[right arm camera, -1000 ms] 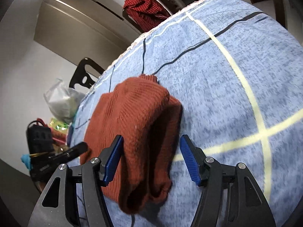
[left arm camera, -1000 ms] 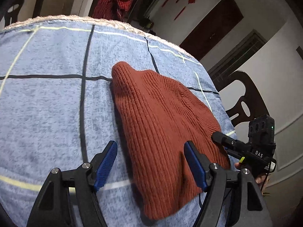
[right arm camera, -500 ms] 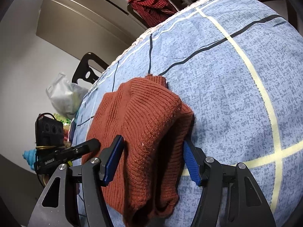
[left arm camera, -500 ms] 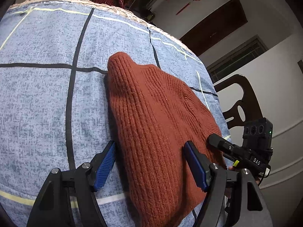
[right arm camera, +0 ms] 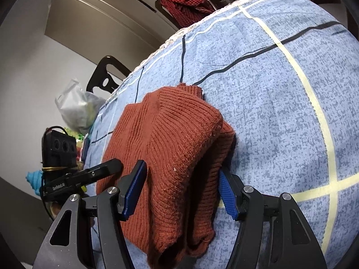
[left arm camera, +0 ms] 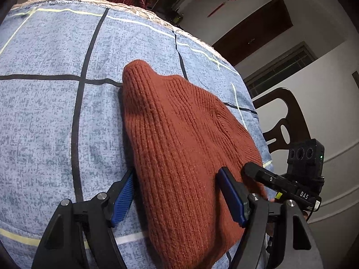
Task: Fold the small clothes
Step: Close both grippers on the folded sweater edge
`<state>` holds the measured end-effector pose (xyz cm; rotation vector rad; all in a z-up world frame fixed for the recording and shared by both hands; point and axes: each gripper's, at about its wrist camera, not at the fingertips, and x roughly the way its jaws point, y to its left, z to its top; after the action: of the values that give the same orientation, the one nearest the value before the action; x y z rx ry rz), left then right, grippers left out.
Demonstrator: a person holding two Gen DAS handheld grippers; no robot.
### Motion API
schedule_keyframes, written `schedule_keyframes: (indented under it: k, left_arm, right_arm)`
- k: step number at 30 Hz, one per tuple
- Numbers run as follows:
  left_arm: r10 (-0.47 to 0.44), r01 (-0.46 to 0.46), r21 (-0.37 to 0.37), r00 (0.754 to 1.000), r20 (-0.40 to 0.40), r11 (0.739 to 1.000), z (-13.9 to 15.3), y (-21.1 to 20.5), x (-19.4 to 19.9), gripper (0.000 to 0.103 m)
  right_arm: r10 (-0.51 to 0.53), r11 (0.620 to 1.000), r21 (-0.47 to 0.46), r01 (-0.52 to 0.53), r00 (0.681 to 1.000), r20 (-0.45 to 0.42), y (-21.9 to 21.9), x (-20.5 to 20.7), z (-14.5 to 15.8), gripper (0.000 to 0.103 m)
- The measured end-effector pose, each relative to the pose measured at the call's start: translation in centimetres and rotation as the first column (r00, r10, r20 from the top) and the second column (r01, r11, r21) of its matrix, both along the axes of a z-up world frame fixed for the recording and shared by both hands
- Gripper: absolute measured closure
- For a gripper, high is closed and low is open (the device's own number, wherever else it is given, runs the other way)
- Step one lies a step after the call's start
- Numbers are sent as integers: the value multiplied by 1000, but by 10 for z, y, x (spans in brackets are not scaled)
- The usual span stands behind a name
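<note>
On the blue checked tabletop (left arm camera: 44, 116) lies the rust-red knit garment (left arm camera: 179, 148), folded lengthwise, its narrow end pointing away from me toward the far edge.

Left tongs (left arm camera: 179, 197): I see them low and level, spread wide, straddling the near part of the knit. Left blue pad (left arm camera: 123, 199) sits just beside the garment's left edge; right pad rests on top of the fabric. Not clamped on anything.

Right tongs (right arm camera: 181, 192): also spread wide, low over the near end of the garment (right arm camera: 170, 157). A raised fold of the knit bulges up between the pads; right pad (right arm camera: 226, 199) is partly tucked under the fabric's edge, left pad stands against the fold's other side. Whether the pads press the cloth, I cannot tell; the gap is broad.

Each camera catches the other tool: right tongs' black finger and camera block show at the garment's right edge in the left view; left tongs (right arm camera: 107, 168) appear at the knit's left side in the right view.

Surface: blue mottled cloth with black and pale yellow grid lines, fringed hem at far edge.

Room: dark wooden chair (left arm camera: 280, 121), dark door (left arm camera: 253, 27), red checked cloth (right arm camera: 181, 2) draped beyond the far edge, pale plastic bag (right arm camera: 76, 105) off to the left, white walls.
</note>
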<state>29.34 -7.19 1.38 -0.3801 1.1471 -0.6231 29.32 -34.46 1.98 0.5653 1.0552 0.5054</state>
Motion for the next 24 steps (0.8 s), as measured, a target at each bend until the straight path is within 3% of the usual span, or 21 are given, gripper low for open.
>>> schedule_keyframes:
  k: [8, 15, 24]
  left_arm:
    - [-2, 2, -8, 1000, 0, 1000, -1, 0, 2, 29]
    - [1, -1, 16, 1000, 8, 1000, 0, -3, 1, 30]
    - [4, -4, 50, 1000, 11, 999, 1, -4, 1, 48]
  right_arm:
    - [2, 998, -64, -1, 1000, 20, 10, 0, 2, 45]
    - [5, 999, -46, -4, 1000, 21, 7, 1, -2, 52]
    - [4, 999, -52, -3, 1000, 18, 11, 1, -1, 63]
